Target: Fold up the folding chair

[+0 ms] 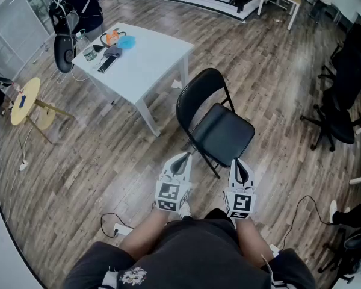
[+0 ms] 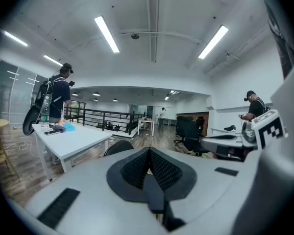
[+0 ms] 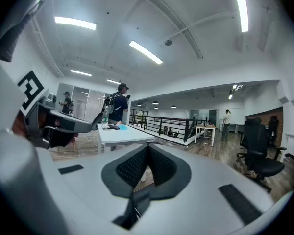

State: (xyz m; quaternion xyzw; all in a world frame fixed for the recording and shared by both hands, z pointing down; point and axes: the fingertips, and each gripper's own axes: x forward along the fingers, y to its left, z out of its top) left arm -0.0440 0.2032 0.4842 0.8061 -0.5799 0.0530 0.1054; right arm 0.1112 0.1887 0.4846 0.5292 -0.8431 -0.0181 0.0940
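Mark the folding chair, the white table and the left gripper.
Chair [image 1: 222,131], head view, middle of the seat.
Table [image 1: 150,54], head view, bare part of the top.
Left gripper [image 1: 182,160], head view, between its shut fingertips.

**Both grippers shut, held out side by side**

So the left gripper [image 1: 183,157] and right gripper [image 1: 238,162] are both held out in front of the torso [image 1: 192,254]. They sit next to each other with a gap between them, pointing forward and tipped just a bit downward. In each gripper view the black ribbed pads [image 2: 134,169] are pressed flat together with nothing caught in them. The marker cubes [image 1: 170,194] face up at the head camera. The forearms [image 1: 145,232] run roughly parallel from the bottom edge.
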